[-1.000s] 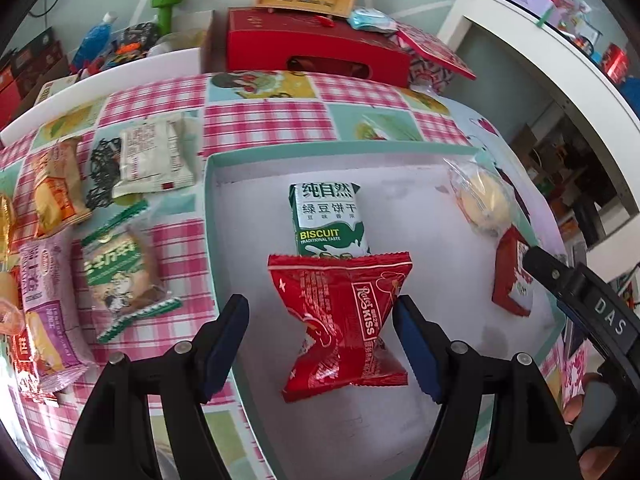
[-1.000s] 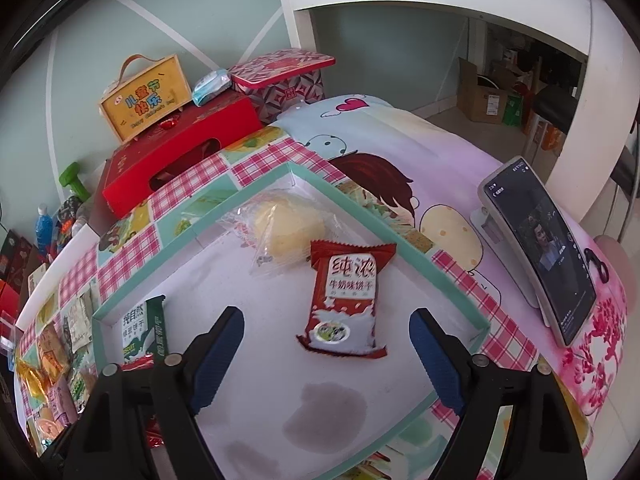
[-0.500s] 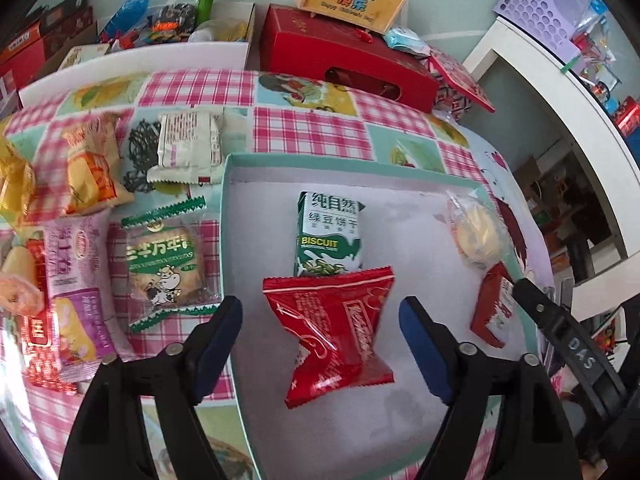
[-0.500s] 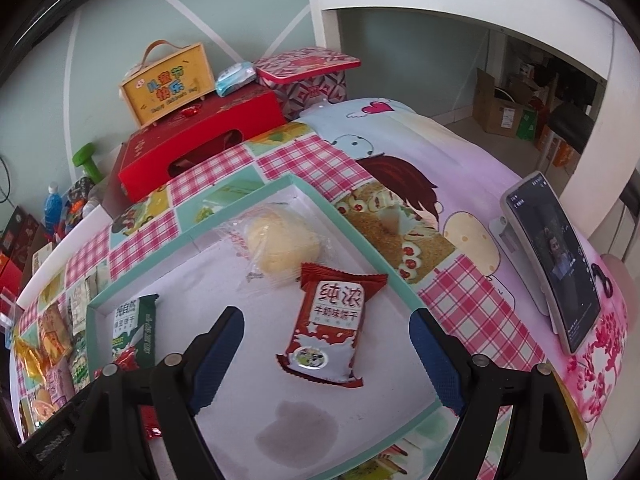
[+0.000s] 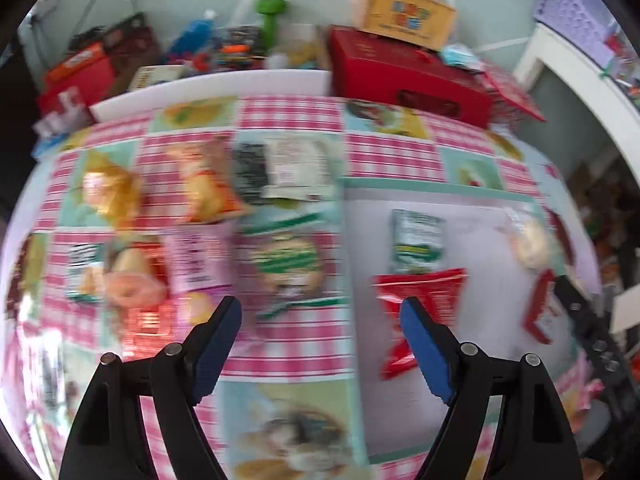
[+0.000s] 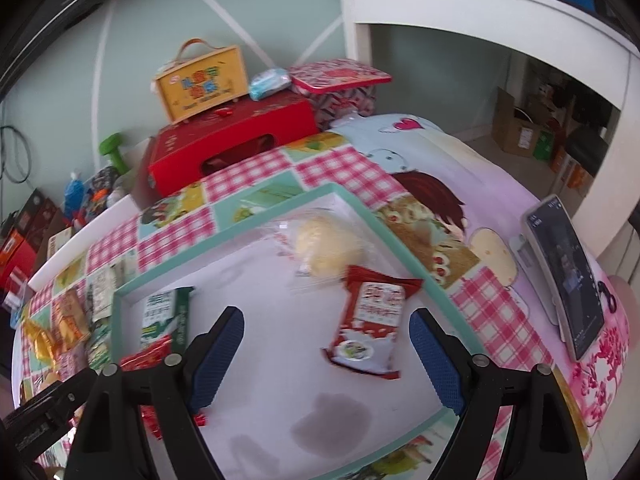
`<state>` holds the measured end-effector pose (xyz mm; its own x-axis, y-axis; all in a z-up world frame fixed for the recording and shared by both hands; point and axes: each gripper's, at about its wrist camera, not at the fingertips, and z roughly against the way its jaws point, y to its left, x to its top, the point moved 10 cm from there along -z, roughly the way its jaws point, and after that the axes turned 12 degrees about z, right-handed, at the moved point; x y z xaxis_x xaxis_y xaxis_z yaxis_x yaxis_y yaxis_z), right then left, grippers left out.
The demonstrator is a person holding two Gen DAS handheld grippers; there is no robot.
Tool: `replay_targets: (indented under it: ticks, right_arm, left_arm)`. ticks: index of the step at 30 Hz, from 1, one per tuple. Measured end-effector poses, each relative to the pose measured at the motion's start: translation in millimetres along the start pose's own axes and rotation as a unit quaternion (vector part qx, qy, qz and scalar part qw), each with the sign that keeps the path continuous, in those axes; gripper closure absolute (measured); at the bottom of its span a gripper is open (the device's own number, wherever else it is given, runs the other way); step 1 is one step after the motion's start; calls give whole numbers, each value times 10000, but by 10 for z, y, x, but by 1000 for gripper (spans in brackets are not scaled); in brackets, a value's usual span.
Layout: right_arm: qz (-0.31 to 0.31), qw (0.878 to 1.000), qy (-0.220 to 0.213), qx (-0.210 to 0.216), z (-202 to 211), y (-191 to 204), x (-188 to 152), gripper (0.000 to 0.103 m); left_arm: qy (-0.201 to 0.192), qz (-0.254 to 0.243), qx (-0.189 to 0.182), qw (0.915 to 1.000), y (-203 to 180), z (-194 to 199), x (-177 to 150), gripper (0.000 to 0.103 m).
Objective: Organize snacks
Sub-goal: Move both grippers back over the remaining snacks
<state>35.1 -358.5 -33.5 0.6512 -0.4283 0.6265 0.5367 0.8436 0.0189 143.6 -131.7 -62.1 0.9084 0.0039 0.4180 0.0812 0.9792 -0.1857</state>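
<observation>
1. Nearest the lens: left gripper (image 5: pixel 321 314) spread wide with nothing between the fingers, hanging over the checked cloth (image 5: pixel 288 344) at the tray's left edge; right gripper (image 6: pixel 326 330) likewise spread and empty, above the tray (image 6: pixel 256 216).
2. Inside the tray, four packets: red wrapper (image 5: pixel 420 300), green biscuit packet (image 5: pixel 418 246) just beyond it, milk-biscuit packet (image 6: pixel 370 326) and clear-wrapped bun (image 6: pixel 326 246).
3. Farther left, loose on the cloth: cow-print packet (image 5: pixel 290 266), pink packet (image 5: pixel 196 258), orange packet (image 5: pixel 204 184) and others, too blurred to read.
4. Likely handling: light, crinkly, slippery film; contents brittle or soft, so a gentle pinch across the packet's middle or along a sealed end looks safest.
5. Against the earlier frame: left gripper swung off the red wrapper toward the loose packets, fingers a little wider; right gripper's spread unchanged, view drawn back slightly.
</observation>
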Motion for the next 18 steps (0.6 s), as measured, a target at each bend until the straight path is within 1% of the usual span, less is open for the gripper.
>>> replay_targets:
  ticks: [3, 8, 12, 18]
  right_arm:
    - [186, 9997, -81, 155, 52, 207, 17, 16]
    - [479, 9980, -98, 399, 99, 543, -1, 16]
    - [700, 9963, -158, 462, 149, 764, -4, 16]
    - [915, 9919, -191, 857, 175, 1141, -46, 16]
  left_arm:
    - [-56, 97, 339, 9994, 282, -8, 34, 21]
    - [-26, 358, 470, 9982, 643, 8, 41, 21]
    - [-119, 463, 677, 9966, 873, 65, 66, 21]
    - [-78, 694, 631, 9956, 1072, 95, 98, 21]
